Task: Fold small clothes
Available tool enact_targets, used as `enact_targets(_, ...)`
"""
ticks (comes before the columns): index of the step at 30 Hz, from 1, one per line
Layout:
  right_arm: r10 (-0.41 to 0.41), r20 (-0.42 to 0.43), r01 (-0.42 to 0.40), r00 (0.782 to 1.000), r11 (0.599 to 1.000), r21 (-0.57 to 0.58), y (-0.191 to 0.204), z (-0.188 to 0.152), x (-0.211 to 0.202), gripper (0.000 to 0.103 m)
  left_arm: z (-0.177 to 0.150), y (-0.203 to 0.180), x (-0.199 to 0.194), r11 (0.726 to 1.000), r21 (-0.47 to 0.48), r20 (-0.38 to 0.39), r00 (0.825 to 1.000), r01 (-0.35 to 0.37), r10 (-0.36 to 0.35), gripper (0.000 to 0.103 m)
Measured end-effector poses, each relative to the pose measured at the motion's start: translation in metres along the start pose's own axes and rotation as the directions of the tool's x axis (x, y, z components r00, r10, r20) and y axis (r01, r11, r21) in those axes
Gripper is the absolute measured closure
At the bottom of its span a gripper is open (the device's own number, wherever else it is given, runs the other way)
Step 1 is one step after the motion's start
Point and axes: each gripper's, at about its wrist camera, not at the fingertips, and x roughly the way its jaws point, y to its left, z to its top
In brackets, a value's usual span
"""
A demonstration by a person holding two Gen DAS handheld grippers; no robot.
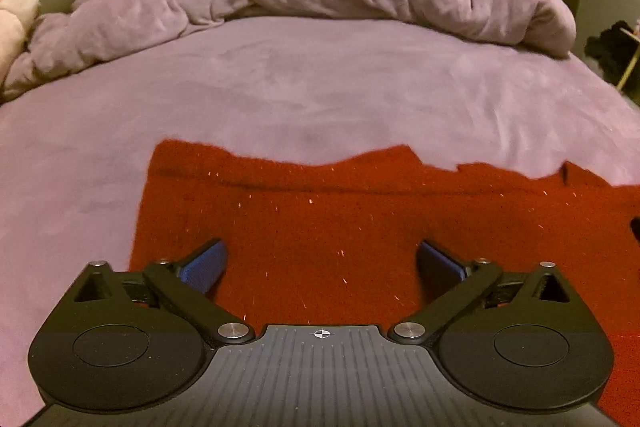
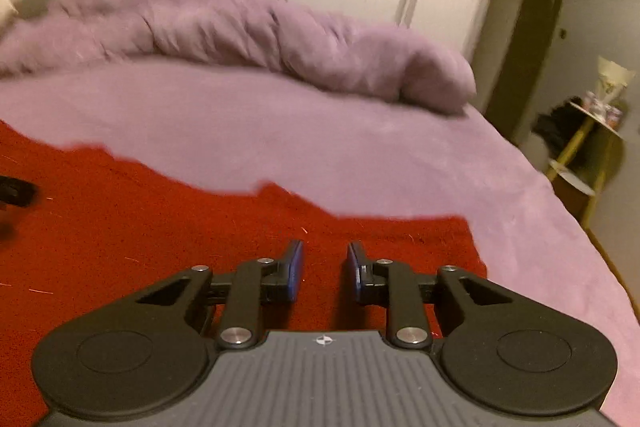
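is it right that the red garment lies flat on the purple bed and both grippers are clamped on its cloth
Not quite. The red garment does lie flat on the purple bed, but neither gripper is clamped: the left gripper in the left wrist view and the right gripper in the right wrist view show open, empty jaws.

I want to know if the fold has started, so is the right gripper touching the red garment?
Cannot tell. In the right wrist view the right gripper sits over the red garment with its jaws slightly apart and nothing between them, but neither view shows contact or a gap.
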Motion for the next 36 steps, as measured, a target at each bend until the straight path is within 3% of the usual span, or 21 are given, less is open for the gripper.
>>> enact_targets(7,-0.024,0.012,0.024,1.000,1.000,0.015,-0.005,-0.005,0.019,0.079,0.001,0.000,0.013,1.000,0.004,0.037,0.999,-0.003,0.003,0.000)
enact_targets(12,-0.039,-0.014,0.038,0.999,0.998,-0.056,0.003,0.009,0.014,0.072,0.002,0.011,-0.013,1.000,0.020,-0.050,0.999,0.020,-0.019,0.000)
enact_targets(14,-0.025,0.007,0.025,1.000,0.999,-0.037,0.004,0.008,-0.013,0.069,-0.008,0.022,-0.036,1.000,0.008,-0.067,0.997,0.024,-0.023,0.000)
enact_targets(16,0.042,0.037,-0.044,0.998,0.998,0.051,-0.004,-0.006,-0.055,0.067,-0.027,0.041,-0.063,0.999,-0.025,-0.052,0.998,0.041,-0.043,0.000)
enact_targets(18,0.106,0.064,-0.113,0.992,0.986,0.122,-0.008,-0.032,-0.100,0.067,-0.048,0.067,-0.087,0.996,-0.071,-0.033,0.998,0.055,-0.057,0.000)
enact_targets(21,0.164,0.062,-0.172,0.984,0.975,0.143,-0.002,-0.077,-0.151,0.067,-0.073,0.100,-0.103,0.986,-0.152,-0.069,0.995,0.063,-0.075,0.000)
enact_targets(24,0.189,0.020,-0.189,0.982,0.967,0.168,0.006,-0.096,-0.169,0.067,-0.088,0.128,-0.106,0.945,-0.289,-0.113,0.975,0.154,-0.194,0.000)
enact_targets(28,0.222,0.015,-0.221,0.975,0.956,0.194,0.014,-0.087,-0.174,0.067,-0.089,0.140,-0.105,0.874,-0.399,-0.071,0.941,0.276,-0.330,0.002)
enact_targets(30,0.229,0.032,-0.230,0.973,0.956,0.180,0.020,-0.078,-0.175,0.068,-0.087,0.140,-0.097,0.842,-0.444,-0.075,0.923,0.307,-0.377,0.013)
enact_targets(32,0.238,0.045,-0.242,0.970,0.956,0.165,0.028,-0.072,-0.176,0.071,-0.085,0.140,-0.088,0.821,-0.476,-0.085,0.913,0.314,-0.399,0.018)
enact_targets(34,0.253,0.055,-0.258,0.966,0.955,0.146,0.037,-0.067,-0.177,0.076,-0.083,0.140,-0.078,0.798,-0.504,-0.092,0.899,0.330,-0.429,0.033)
enact_targets(36,0.262,0.060,-0.268,0.963,0.955,0.125,0.048,-0.064,-0.177,0.080,-0.081,0.142,-0.070,0.776,-0.536,-0.093,0.890,0.333,-0.446,0.038)
